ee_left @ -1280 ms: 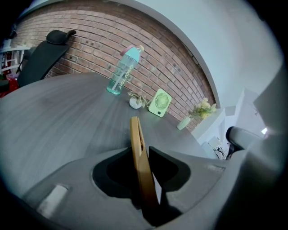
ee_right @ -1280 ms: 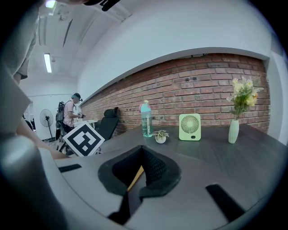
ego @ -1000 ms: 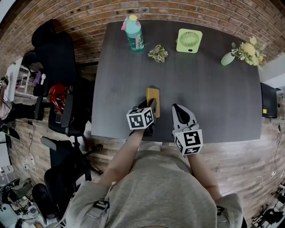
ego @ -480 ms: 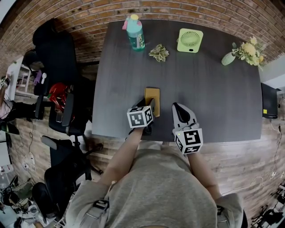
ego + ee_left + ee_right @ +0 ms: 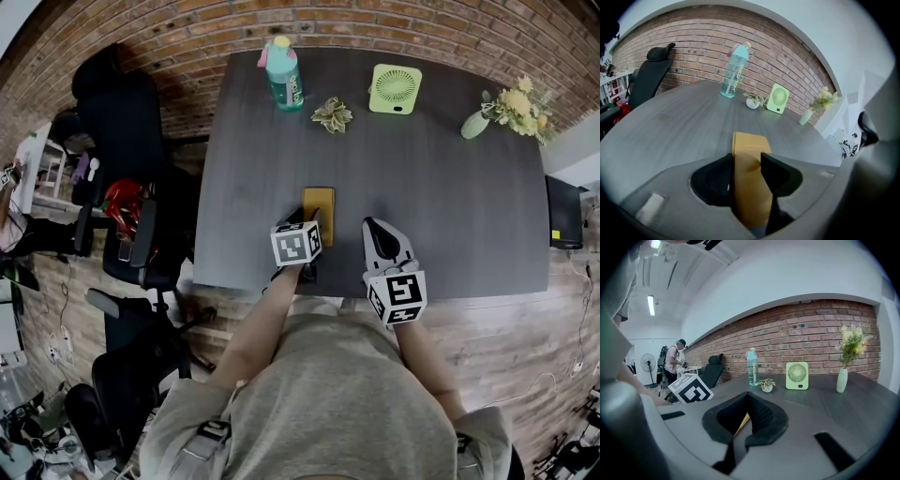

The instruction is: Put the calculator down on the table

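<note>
Calculator [image 5: 319, 202]: flat on the table [image 5: 450, 187], between the jaws of your left claw [image 5: 314, 223], which have just been opening to free it. Right claw [image 5: 373, 228], at 3 o'clock: jaws together, idle, nothing to carry.

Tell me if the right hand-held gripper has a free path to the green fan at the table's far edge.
Probably yes: the right hand-held gripper points toward the green fan, with only bare table between. The fan stands far across, though, so reaching it may take a stretch.

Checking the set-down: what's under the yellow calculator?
The grey table. The near end of the calculator is covered by the left tongs, whose jaws have just been opening around it.
</note>
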The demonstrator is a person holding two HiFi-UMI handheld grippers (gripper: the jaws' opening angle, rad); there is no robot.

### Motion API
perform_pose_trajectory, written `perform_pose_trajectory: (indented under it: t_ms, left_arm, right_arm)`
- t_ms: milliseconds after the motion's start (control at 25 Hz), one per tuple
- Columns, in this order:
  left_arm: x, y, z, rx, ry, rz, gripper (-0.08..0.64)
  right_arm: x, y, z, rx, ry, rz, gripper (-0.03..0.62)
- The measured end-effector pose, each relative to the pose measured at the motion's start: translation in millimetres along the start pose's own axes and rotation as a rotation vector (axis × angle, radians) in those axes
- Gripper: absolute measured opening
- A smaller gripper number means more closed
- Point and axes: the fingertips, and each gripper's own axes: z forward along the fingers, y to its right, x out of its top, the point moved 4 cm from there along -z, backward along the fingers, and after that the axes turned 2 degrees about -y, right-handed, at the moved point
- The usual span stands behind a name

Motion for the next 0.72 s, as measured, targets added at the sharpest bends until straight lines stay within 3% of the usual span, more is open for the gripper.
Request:
perform_pose_trajectory:
  t_ms: [320, 720]
  left_arm:
    - [10, 10, -27, 0.003, 0.08, 0.064, 0.171]
    - [3, 36, -90, -0.002, 0.207, 0.15, 0.074]
  right_arm:
    - [0, 2, -26, -0.021, 0.028, 0.003, 0.003]
    - [-8, -14, -66, -0.015, 0.061, -0.007, 0.003]
